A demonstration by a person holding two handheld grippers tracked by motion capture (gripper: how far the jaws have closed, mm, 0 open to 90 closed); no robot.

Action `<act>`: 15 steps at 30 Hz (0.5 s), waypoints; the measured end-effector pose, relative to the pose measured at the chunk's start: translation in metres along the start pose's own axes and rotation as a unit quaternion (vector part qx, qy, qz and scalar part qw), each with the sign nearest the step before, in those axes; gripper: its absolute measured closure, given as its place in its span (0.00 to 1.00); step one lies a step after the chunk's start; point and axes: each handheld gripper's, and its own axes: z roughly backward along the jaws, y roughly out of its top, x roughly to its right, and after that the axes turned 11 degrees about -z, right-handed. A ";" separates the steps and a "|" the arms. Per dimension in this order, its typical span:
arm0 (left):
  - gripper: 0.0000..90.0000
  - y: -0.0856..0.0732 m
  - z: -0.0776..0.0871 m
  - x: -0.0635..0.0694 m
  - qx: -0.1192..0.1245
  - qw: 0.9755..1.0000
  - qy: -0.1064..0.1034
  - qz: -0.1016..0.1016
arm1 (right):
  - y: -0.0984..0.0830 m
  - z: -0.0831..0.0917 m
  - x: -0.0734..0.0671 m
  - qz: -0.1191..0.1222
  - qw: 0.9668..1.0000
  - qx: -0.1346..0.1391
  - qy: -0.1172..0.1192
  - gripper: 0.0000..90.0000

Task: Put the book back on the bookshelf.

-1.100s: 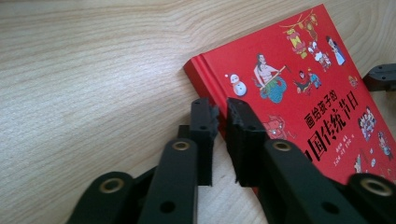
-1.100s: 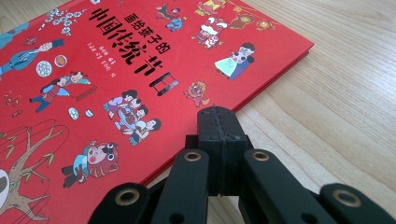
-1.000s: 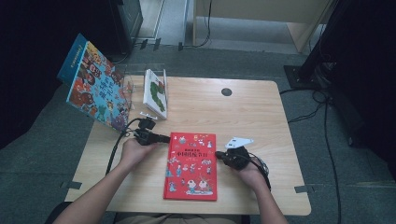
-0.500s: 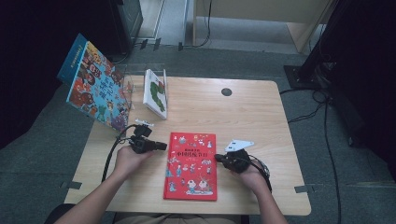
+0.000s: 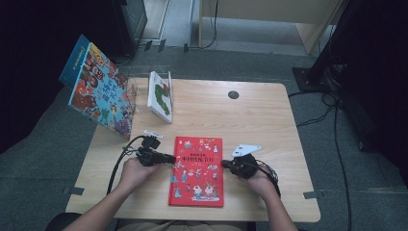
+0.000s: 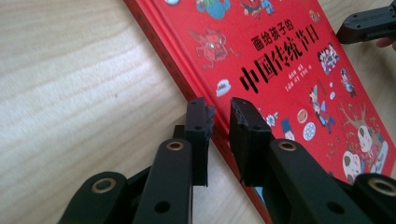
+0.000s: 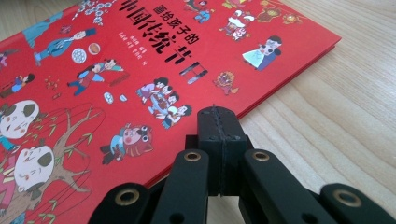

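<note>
**Left tongs slide in to the red book**

Wooden table [image 5: 269,120] in a dim room, with a red book [image 5: 197,171] lying flat near the bottom middle of the high view. A second ago the left tongs [image 5: 172,158] sat higher up, toward the upper left of the book. Now they have slid down to the book's left edge. Their jaws have just been opening a little and stand a small way apart, right at the edge [image 6: 218,122], with nothing pinched yet. The right tongs [image 5: 224,164] have not moved. They are closed tight, holding nothing, and their tip rests by the book's right edge [image 7: 219,123]. It looks like both sides are getting ready to open or lift the book.
</note>
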 end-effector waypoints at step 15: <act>0.88 0.008 -0.004 -0.008 0.023 0.999 0.019 0.021 | 0.004 -0.006 0.001 -0.003 1.000 0.014 -0.020 1.00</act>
